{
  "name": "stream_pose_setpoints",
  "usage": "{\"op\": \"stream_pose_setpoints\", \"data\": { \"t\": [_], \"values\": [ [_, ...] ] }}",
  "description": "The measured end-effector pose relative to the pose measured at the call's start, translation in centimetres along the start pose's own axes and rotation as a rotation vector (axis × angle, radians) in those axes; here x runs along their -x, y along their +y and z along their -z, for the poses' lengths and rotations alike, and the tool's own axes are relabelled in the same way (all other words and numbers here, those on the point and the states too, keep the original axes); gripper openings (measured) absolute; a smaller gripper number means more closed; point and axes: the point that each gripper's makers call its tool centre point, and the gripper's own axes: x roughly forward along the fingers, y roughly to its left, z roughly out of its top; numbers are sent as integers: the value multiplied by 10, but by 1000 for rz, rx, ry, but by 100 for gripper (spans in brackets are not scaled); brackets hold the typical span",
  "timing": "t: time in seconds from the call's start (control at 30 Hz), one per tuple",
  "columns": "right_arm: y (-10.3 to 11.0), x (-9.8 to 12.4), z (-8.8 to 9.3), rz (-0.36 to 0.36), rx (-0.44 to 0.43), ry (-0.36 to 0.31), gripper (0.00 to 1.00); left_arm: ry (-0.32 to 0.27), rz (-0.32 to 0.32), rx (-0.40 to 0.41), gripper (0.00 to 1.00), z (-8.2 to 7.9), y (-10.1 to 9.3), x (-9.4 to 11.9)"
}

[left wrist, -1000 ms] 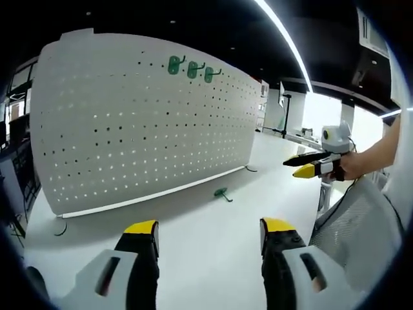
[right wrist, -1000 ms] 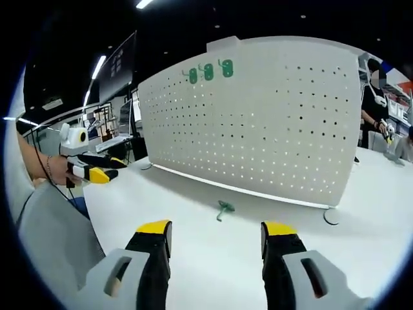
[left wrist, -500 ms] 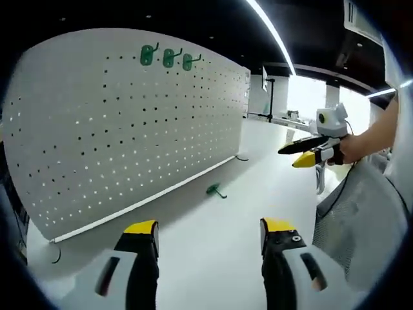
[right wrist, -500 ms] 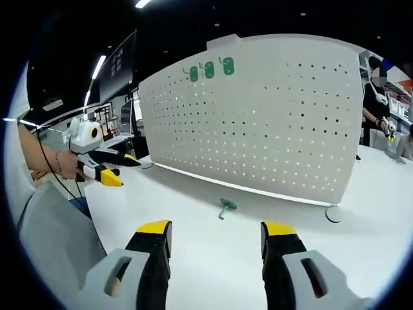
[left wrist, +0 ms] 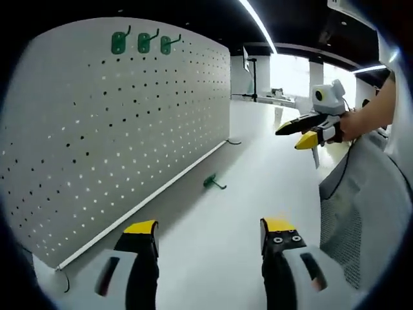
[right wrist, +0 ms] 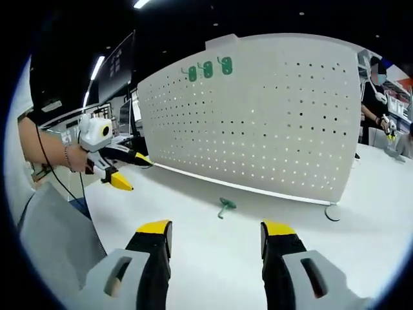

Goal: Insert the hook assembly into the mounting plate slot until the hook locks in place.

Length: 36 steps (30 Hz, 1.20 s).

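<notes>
Left claw (right wrist: 129, 171) swung nearer the pegboard (right wrist: 258, 116); loose green hook (right wrist: 225, 206) untouched.

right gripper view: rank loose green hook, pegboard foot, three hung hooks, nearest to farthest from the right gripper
1. Loose green hook: on the table, just ahead of the right gripper, between its open jaws.
2. Pegboard foot: on the table to the right, at the board's base.
3. Three hung hooks: top left of the pegboard, farthest.

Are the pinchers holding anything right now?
No, nothing is held. The left gripper and right gripper are both open and empty. The loose green hook lies on the white table before the pegboard.
</notes>
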Motion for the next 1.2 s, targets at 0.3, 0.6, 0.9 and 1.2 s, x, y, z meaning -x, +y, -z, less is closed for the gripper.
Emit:
{"op": "stream_pose_setpoints", "data": {
  "t": [0.3, 0.6, 0.9, 1.2],
  "values": [
    [0, 0, 1, -1, -4, 6, 53, 56, 54, -59, 66, 0, 1, -17],
    [3, -1, 3, -10, -4, 15, 53, 97, 107, -129, 66, -4, 1, -30],
    [2, -1, 4, -9, -8, 19, 53, 146, 154, -190, 66, -3, 1, -43],
    [6, -2, 5, -26, -6, 19, 53, 205, 200, -274, 66, 5, -1, -51]
  ]
}}
